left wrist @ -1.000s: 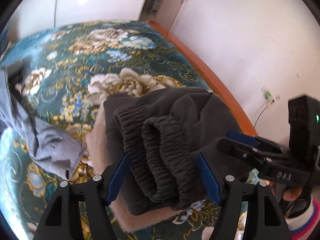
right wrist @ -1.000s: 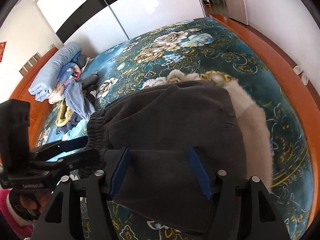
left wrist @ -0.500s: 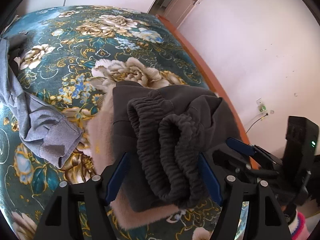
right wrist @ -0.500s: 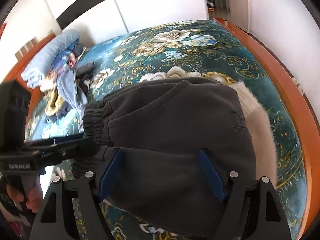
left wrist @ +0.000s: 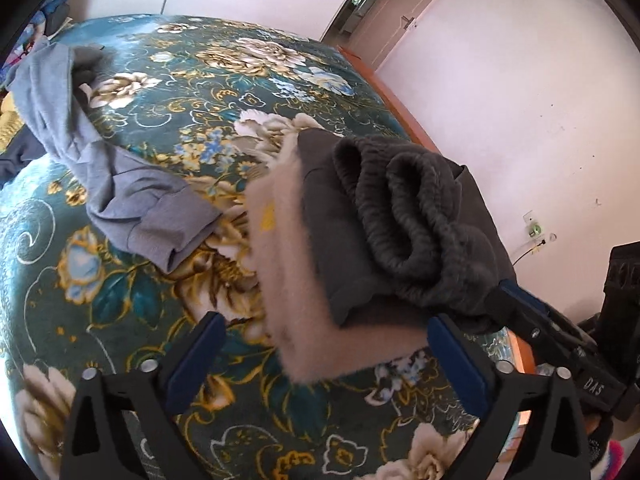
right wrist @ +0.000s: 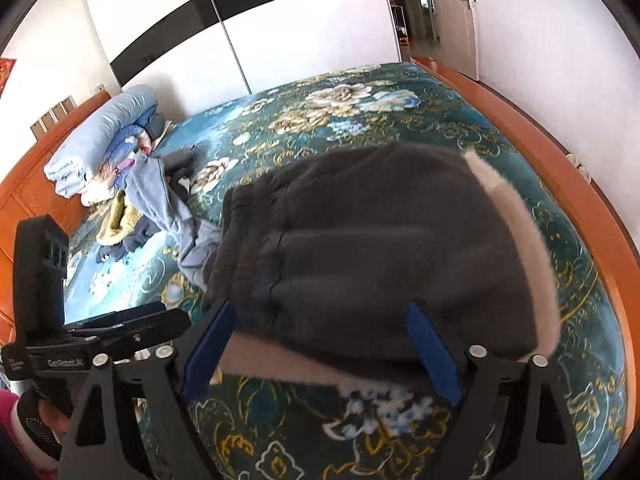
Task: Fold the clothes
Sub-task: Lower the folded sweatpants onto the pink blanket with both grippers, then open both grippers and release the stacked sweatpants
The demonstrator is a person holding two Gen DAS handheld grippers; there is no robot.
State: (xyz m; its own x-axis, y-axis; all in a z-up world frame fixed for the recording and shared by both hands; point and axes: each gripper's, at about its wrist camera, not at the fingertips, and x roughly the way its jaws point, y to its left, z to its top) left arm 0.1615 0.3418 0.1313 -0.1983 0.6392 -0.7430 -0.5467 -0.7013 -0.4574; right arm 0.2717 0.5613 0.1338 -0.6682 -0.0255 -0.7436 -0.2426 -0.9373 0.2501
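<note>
Bedroom setup, with a big teal floral bedspread (left wrist: 132, 304) doing duty as the folding surface. Folded dark grey sweatpants (left wrist: 400, 232) with a fuzzy beige lining sit just ahead of both grippers, elastic waistband bunched on top, near the bed's edge. Off to the far left of the left gripper (left wrist: 328, 356) a grey-blue garment (left wrist: 132, 200) lies sprawled out, probably next in line.

Looks like the release step to me, so the trick is backing straight out without snagging the fleece or dragging the stack, then maybe patting that waistband flat.

Left gripper's jaws have just been opening and stand spread wide, nothing pinched, the bundle's near corner only just between the tips. Right gripper (right wrist: 320, 356) has been opening too; its blue pads (right wrist: 430, 356) flank the near edge of the pants but don't seem to press on it.
</note>
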